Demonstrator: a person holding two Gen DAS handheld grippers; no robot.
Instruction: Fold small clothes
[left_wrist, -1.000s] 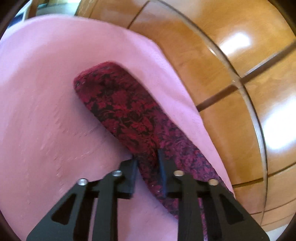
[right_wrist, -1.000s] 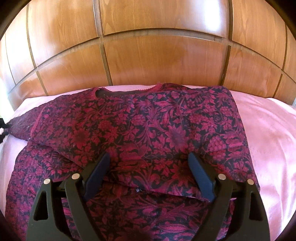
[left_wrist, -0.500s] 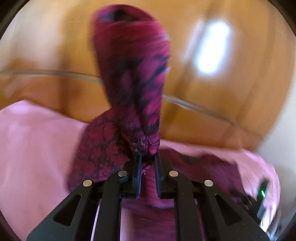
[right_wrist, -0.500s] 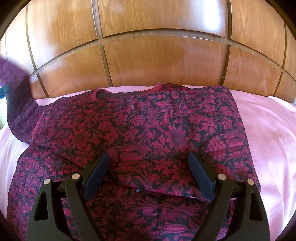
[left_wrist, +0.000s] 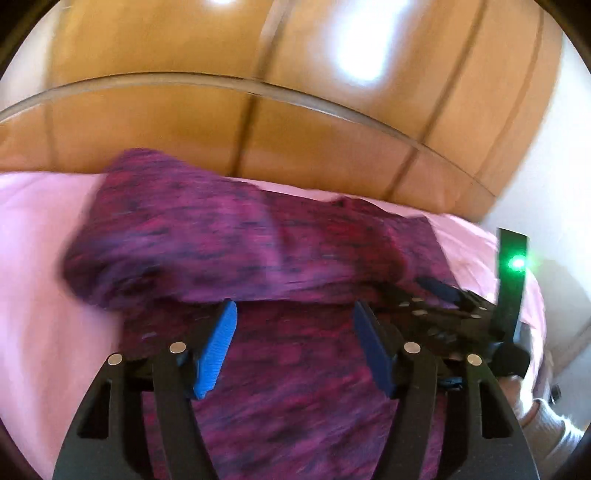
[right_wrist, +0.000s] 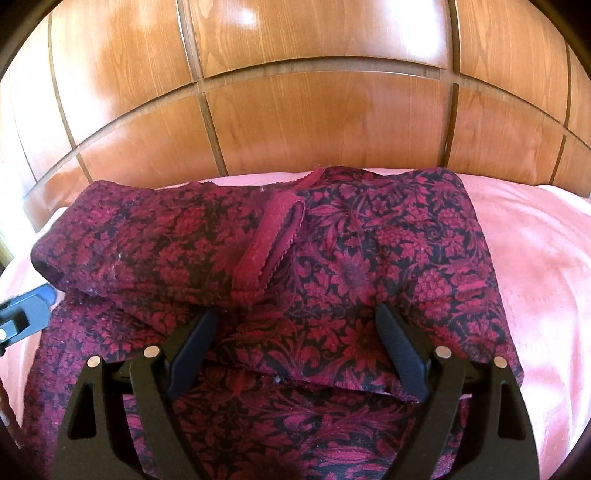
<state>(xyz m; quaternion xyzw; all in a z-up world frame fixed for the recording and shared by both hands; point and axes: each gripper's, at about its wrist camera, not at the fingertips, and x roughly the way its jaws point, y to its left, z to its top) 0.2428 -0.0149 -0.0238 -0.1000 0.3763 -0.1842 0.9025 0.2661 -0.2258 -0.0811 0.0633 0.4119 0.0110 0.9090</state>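
right gripper (right_wrist: 295, 343): jaws spread wide, nothing pinched, over floral garment (right_wrist: 369, 266) | left gripper (left_wrist: 293, 332): jaws opening, nothing between them, view blurred so possibly just above cloth | garment: on pink bedspread (right_wrist: 535, 258), sleeve (right_wrist: 147, 243) folded across front, cuff (right_wrist: 269, 243) at middle | beyond: wooden headboard (right_wrist: 314, 118)

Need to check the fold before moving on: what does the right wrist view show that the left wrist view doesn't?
Right wrist only: the sharp floral print, the red-trimmed cuff of the sleeve folded across the chest, and the open right gripper above the garment.
Left wrist only: a hand holding the right gripper, and the left gripper, its jaws opening with nothing between them.
Both: the red floral garment, pink bedspread and wooden headboard.
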